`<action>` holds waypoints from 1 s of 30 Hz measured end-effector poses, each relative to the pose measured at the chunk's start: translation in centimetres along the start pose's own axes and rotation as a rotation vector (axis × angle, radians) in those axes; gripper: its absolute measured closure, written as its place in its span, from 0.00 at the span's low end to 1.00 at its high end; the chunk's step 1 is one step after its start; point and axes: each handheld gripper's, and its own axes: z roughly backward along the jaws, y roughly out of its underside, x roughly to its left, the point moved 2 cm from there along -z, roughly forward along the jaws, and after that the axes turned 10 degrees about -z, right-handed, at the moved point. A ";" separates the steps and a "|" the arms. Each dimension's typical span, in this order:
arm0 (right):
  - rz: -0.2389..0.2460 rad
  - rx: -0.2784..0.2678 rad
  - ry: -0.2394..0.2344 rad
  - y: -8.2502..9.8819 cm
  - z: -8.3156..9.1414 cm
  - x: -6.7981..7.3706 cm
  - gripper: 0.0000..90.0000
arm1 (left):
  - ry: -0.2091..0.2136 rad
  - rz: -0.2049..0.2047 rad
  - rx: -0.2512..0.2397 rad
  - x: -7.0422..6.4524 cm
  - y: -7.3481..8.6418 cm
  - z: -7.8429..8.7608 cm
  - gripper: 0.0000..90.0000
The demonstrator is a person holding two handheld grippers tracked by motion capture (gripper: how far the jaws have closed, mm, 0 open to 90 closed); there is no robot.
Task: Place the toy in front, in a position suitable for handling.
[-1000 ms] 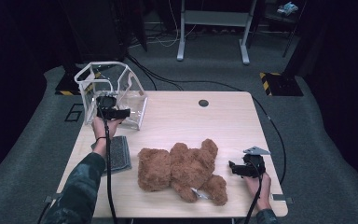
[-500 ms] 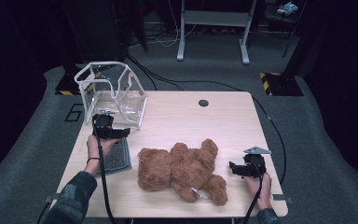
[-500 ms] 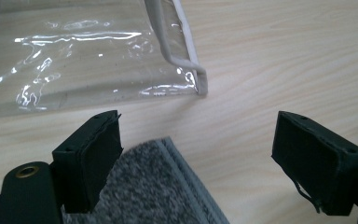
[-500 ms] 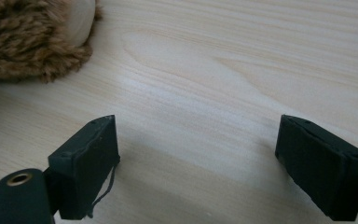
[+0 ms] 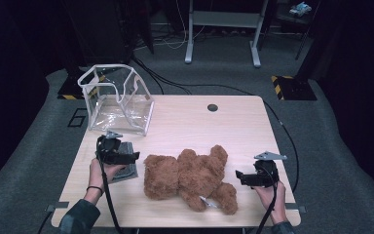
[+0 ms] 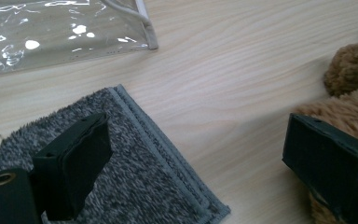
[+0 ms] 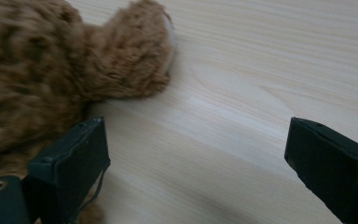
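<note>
Teddy bear [image 5: 190,176] lies right of mat [image 5: 126,170] (bag [image 5: 117,100] probably behind).

Teddy bear [image 5: 191,178] sprawled across table [image 5: 199,122] front-centre, blocking straight passage between left gripper [image 5: 132,157] and right gripper [image 5: 241,178]. Grey mat [image 6: 135,186] lay flat, no hindrance. Clear bag [image 5: 119,100] stood at far-left corner. Far-right half lay bare, open room.

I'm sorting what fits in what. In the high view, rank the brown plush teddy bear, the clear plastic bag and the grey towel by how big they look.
1. Brown plush teddy bear and clear plastic bag with white trim: about alike; the bag sits farther off, so unsure.
2. Grey fuzzy towel: smallest, though the left gripper partly hides it.
</note>
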 end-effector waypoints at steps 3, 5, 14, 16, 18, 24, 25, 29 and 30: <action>0.010 -0.001 -0.023 -0.4 0.9 1.2 0.04 | 0.021 0.017 -0.009 -0.6 0.7 0.4 0.05; 0.017 0.000 -0.044 -0.6 1.2 1.9 0.03 | 0.036 0.017 -0.011 -1.2 1.0 0.6 0.04; 0.107 -0.003 -0.136 -2.1 2.5 5.8 0.02 | 0.110 0.048 -0.060 -3.3 1.5 1.3 0.00; 0.129 -0.005 -0.152 -2.3 2.5 6.9 0.02 | 0.124 0.039 -0.072 -3.7 1.4 1.8 0.00; 0.144 0.006 -0.164 -2.4 2.2 7.8 0.03 | 0.159 0.032 -0.085 -4.7 1.2 2.1 0.00; 0.161 0.051 -0.189 -2.6 0.2 9.3 0.14 | 0.221 -0.002 -0.090 -7.2 0.9 1.4 0.01; 0.157 0.062 -0.196 -2.5 -0.1 9.4 0.17 | 0.237 -0.003 -0.089 -7.4 0.9 1.3 0.02; 0.153 0.099 -0.210 -2.2 -1.3 9.6 0.29 | 0.251 0.019 -0.122 -7.7 1.1 1.4 0.05; 0.143 0.103 -0.214 -2.1 -1.4 9.6 0.30 | 0.254 0.018 -0.135 -7.9 1.1 1.6 0.05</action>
